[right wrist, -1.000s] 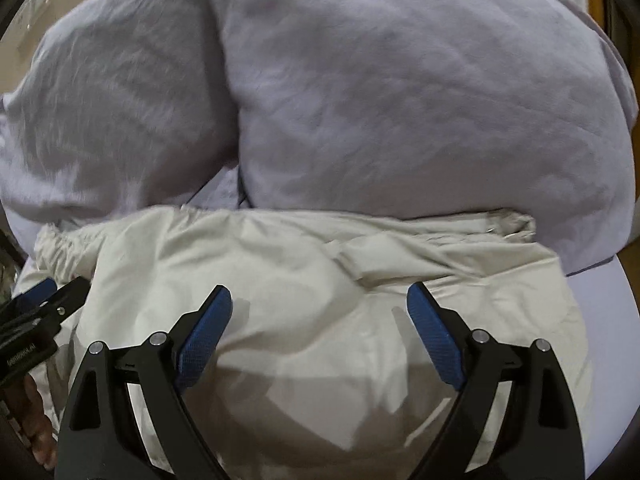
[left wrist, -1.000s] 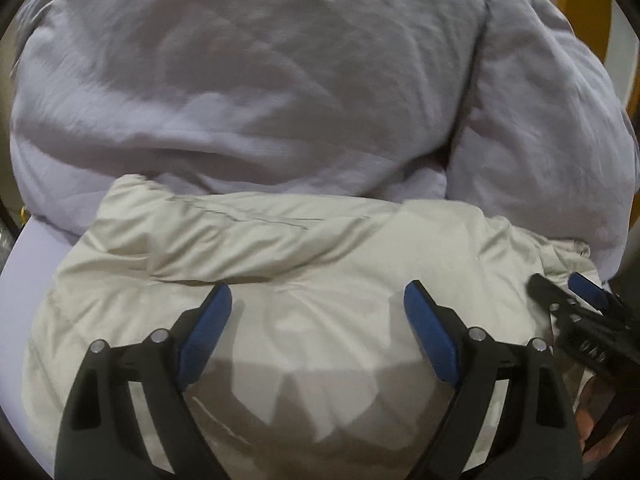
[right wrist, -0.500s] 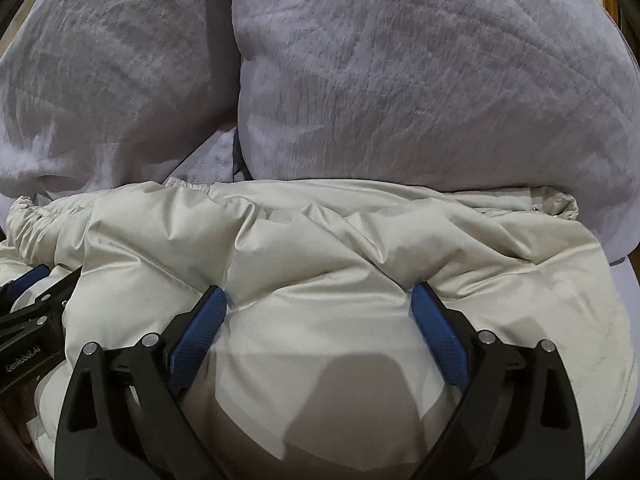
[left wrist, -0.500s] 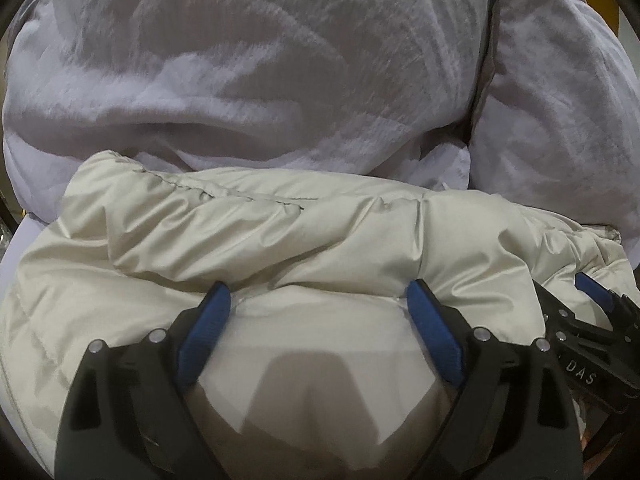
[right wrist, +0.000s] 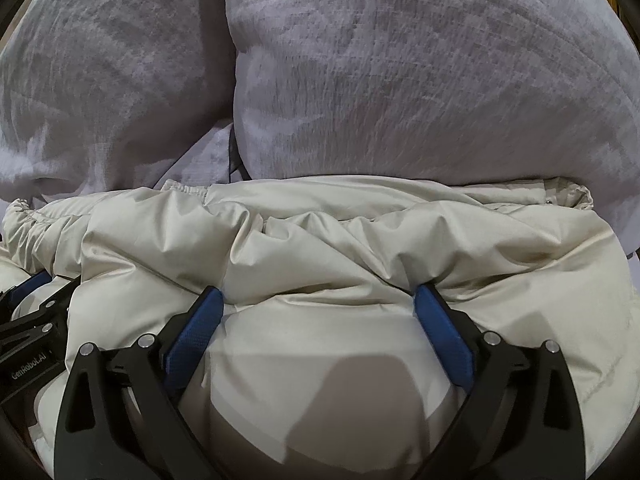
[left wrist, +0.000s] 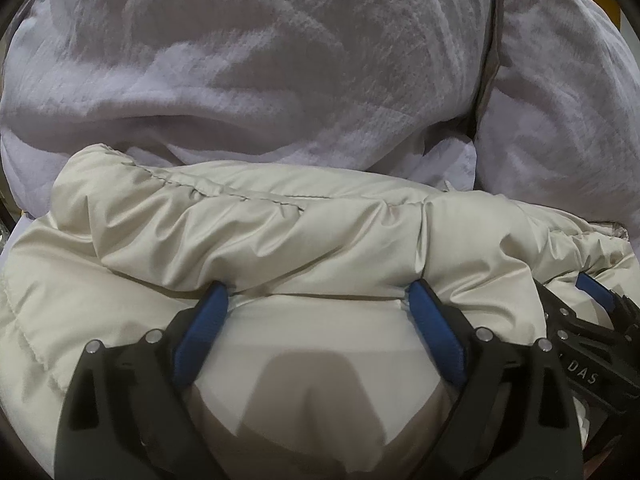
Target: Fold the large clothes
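Observation:
A cream padded jacket (left wrist: 280,240) lies bunched on a bed and also fills the lower half of the right wrist view (right wrist: 360,248). My left gripper (left wrist: 318,290) is open, its blue-padded fingertips pressed into a puffy fold of the jacket. My right gripper (right wrist: 320,294) is open too, its tips pushed into the same jacket. Each gripper shows at the edge of the other's view: the right one (left wrist: 592,320) at the left view's right edge, the left one (right wrist: 32,320) at the right view's left edge. Nothing is clamped.
Two large pale lilac pillows (left wrist: 260,64) (left wrist: 560,100) rest right behind the jacket, also seen in the right wrist view (right wrist: 420,68). A strip of lilac sheet (right wrist: 634,280) shows at the right edge.
Both grippers moved forward and down into the jacket, pushing its fabric into a thicker roll toward the pillows. Both stayed open.

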Available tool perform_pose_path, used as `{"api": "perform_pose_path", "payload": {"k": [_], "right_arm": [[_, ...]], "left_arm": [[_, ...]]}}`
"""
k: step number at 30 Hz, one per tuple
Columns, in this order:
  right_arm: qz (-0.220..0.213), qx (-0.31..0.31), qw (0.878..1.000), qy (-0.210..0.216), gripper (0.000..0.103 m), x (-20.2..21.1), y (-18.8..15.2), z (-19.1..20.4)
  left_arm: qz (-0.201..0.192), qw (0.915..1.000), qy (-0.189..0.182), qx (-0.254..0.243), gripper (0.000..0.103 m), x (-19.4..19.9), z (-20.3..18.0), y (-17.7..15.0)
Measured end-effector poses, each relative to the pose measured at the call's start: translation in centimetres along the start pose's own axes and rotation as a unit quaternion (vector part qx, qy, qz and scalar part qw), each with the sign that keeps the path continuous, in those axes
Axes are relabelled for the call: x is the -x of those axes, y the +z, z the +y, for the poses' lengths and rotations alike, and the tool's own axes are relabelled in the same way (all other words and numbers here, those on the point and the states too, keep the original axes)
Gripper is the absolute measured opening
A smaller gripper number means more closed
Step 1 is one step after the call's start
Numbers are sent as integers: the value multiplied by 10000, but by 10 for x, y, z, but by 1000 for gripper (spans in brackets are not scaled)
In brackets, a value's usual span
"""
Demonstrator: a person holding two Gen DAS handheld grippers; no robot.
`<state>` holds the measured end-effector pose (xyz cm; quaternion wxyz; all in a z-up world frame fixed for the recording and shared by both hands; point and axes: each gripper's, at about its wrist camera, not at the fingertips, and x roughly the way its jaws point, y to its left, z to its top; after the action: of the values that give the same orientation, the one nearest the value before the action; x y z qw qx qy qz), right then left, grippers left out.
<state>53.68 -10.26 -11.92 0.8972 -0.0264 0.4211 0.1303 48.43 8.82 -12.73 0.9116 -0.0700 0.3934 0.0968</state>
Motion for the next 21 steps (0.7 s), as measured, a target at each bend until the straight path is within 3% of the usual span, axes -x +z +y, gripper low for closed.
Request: {"api": "perform_pose_path", "payload": {"k": [21], "right_arm": [[-63,-156,9999,11,102,7,-4,-5]], "left_arm": [[-57,10000,-27,59,93,1,2,-2]]}}
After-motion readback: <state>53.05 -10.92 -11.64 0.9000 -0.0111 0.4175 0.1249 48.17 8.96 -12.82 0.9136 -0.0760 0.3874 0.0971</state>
